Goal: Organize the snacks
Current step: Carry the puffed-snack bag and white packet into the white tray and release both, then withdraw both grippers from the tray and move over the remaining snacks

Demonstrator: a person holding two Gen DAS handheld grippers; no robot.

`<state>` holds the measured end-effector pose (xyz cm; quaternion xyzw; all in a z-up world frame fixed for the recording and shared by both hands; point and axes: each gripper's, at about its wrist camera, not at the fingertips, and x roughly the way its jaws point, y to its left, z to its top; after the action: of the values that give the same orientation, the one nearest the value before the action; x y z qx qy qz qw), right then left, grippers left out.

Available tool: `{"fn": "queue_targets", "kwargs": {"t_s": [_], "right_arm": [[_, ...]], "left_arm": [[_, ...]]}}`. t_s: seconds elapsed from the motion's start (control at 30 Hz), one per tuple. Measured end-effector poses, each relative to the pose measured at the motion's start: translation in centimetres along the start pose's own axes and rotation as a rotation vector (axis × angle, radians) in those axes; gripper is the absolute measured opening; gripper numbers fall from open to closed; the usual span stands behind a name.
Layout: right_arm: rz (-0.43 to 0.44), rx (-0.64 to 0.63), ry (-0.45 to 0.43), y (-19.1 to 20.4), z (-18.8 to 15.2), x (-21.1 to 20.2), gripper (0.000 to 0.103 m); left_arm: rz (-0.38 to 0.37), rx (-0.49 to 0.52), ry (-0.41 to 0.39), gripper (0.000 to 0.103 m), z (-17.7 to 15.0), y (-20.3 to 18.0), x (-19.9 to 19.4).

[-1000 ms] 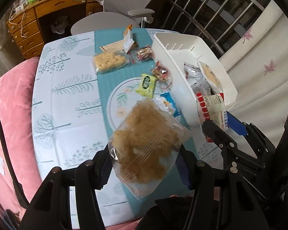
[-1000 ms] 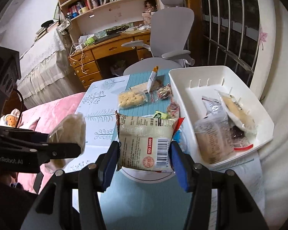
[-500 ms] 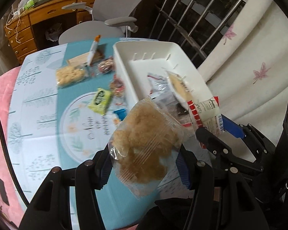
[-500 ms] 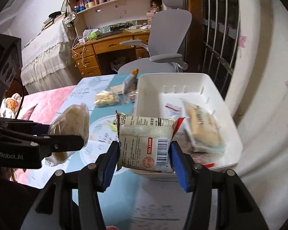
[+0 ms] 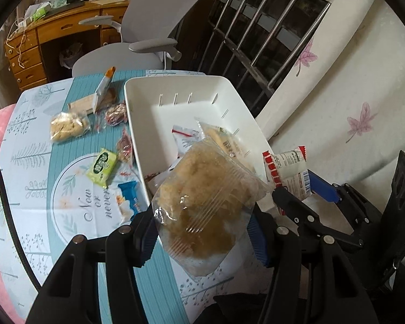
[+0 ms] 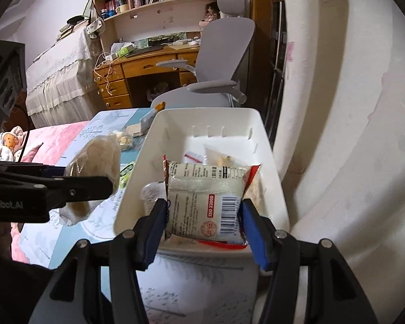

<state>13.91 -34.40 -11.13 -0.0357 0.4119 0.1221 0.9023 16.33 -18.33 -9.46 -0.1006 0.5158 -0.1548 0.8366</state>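
Observation:
My left gripper [image 5: 202,232] is shut on a clear bag of brown crumbly snack [image 5: 205,197], held over the near end of the white basket [image 5: 175,89]. In the right wrist view this clear bag [image 6: 94,167] hangs just left of the basket. My right gripper [image 6: 203,224] is shut on a white packet with red edges and a barcode [image 6: 205,199], held above the near rim of the basket [image 6: 202,116]. From the left wrist camera that packet [image 5: 289,167] shows beyond the basket's right corner. Several packets [image 5: 186,135] lie inside the basket.
Loose snacks lie on the tablecloth left of the basket: a green packet [image 5: 102,166], a blue one [image 5: 129,191], a bag of pale pieces [image 5: 67,127], red sweets [image 5: 116,114]. A grey chair [image 5: 148,27] stands behind the table. A white curtain [image 5: 337,94] hangs close on the right.
Both grippers have moved right across the table with their packets. The basket, earlier off to the right, now lies directly beneath and ahead of them.

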Motion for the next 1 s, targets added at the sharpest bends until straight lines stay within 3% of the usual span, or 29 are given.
{"fn": "queue_targets", "kwargs": {"t_s": [0.17,0.27,0.4,0.7,1.0], "right_arm": [[0.014,0.024,-0.010,-1.2,0.9,1.3,0.057],[0.009,0.029,0.011,-1.3,1.3,2.5,0.065],[0.065,0.112,0.090,-2.5,0.8,4.0,0.070],[0.117,0.276,0.158,-4.6,-0.5,5.5,0.071],[0.115,0.365,0.254,-4.5,-2.1,5.7,0.071]], "left_arm": [[0.003,-0.014,0.008,0.057,0.6,-0.4,1.1],[0.005,-0.032,0.037,0.072,0.7,-0.2,1.9],[0.010,-0.057,0.039,0.072,0.4,0.4,1.9],[0.058,-0.126,0.055,0.072,0.0,2.5,1.8],[0.088,-0.156,0.109,0.072,-1.9,4.6,1.8]]}}
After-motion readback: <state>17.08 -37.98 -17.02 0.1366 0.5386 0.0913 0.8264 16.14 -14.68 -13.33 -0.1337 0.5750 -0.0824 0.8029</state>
